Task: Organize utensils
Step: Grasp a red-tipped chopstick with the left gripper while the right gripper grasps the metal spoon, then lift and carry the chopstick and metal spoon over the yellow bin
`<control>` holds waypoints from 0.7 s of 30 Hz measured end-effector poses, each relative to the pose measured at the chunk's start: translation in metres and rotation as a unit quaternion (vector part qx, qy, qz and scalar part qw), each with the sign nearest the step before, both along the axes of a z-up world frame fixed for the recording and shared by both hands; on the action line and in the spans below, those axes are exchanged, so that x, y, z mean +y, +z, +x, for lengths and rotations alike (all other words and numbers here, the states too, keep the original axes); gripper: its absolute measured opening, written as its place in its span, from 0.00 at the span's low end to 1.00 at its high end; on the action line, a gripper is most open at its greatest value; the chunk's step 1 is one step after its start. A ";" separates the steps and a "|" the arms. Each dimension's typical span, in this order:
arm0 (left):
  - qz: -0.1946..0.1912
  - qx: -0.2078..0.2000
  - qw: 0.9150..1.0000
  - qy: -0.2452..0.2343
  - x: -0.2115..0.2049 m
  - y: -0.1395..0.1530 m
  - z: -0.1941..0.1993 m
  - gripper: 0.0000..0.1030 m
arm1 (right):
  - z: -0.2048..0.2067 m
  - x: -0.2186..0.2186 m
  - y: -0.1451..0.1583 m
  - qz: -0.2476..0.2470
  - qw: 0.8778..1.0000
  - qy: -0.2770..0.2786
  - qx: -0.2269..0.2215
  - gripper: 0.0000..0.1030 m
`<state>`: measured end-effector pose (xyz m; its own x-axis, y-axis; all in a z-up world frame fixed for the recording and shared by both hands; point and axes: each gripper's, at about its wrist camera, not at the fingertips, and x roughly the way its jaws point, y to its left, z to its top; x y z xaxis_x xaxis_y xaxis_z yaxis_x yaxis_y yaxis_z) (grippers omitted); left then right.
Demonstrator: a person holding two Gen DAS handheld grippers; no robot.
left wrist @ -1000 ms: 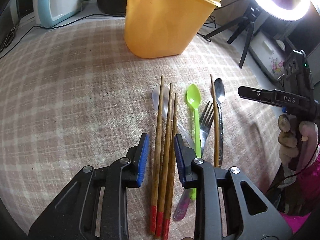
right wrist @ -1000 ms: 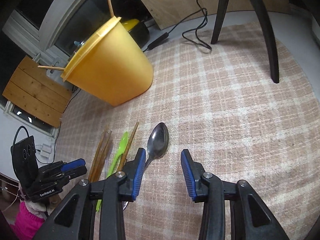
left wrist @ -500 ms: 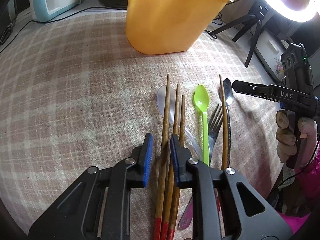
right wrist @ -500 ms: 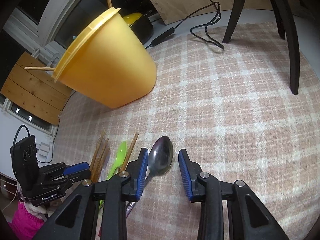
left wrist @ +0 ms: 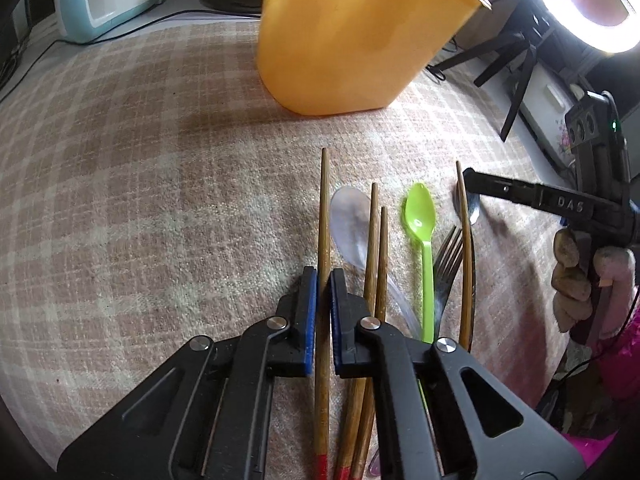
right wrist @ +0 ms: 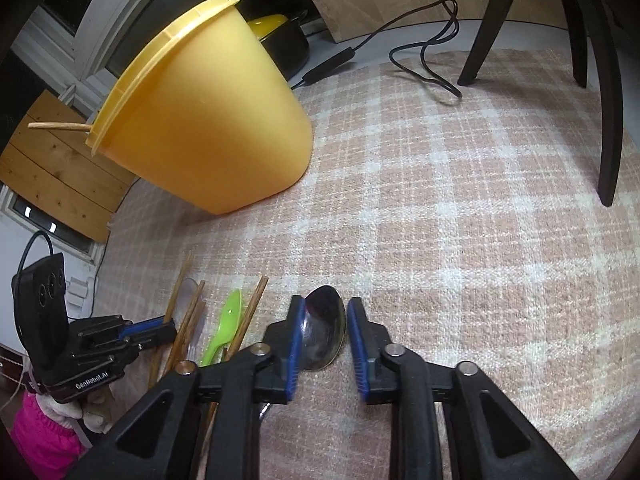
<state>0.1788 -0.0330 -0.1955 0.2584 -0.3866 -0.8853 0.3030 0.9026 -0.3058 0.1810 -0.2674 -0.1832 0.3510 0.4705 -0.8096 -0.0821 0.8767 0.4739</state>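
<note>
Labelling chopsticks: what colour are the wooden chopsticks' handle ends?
Red-painted ends on the brown wooden chopsticks, clearest in the left wrist view.

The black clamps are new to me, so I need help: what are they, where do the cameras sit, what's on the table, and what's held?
Hand-held grippers, one per hand, each with a camera looking along its jaws. On the cloth, before a yellow tub, lie chopsticks, a green spoon, a fork and a metal spoon. Left view: the left gripper is shut on one chopstick. Right view: the right gripper has just been closing its jaws around the metal spoon's bowl, one side not yet touching.
</note>
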 end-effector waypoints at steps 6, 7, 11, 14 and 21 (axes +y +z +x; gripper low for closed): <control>-0.004 -0.003 1.000 0.002 0.004 0.000 -0.001 0.04 | -0.001 0.000 0.001 -0.003 1.000 0.005 0.000 0.02; -0.006 -0.002 1.000 0.003 0.005 0.001 -0.001 0.04 | -0.001 0.000 0.002 -0.002 1.000 0.006 0.000 0.02; -0.010 -0.003 1.000 0.008 0.013 0.004 -0.004 0.04 | -0.002 0.002 0.009 -0.006 1.000 0.010 -0.007 0.00; -0.014 -0.006 1.000 0.011 0.017 0.007 -0.007 0.04 | -0.004 0.005 0.015 -0.013 1.000 0.016 -0.015 0.00; -0.035 -0.022 0.999 0.029 0.034 0.023 -0.016 0.04 | -0.018 0.009 0.039 -0.047 0.997 0.022 -0.050 0.00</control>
<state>0.1628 0.0008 -0.1721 0.3212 -0.4304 -0.8436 0.2655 0.8960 -0.3560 0.1633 -0.2589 -0.1446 0.4128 0.4106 -0.8130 -0.1645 0.9116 0.3768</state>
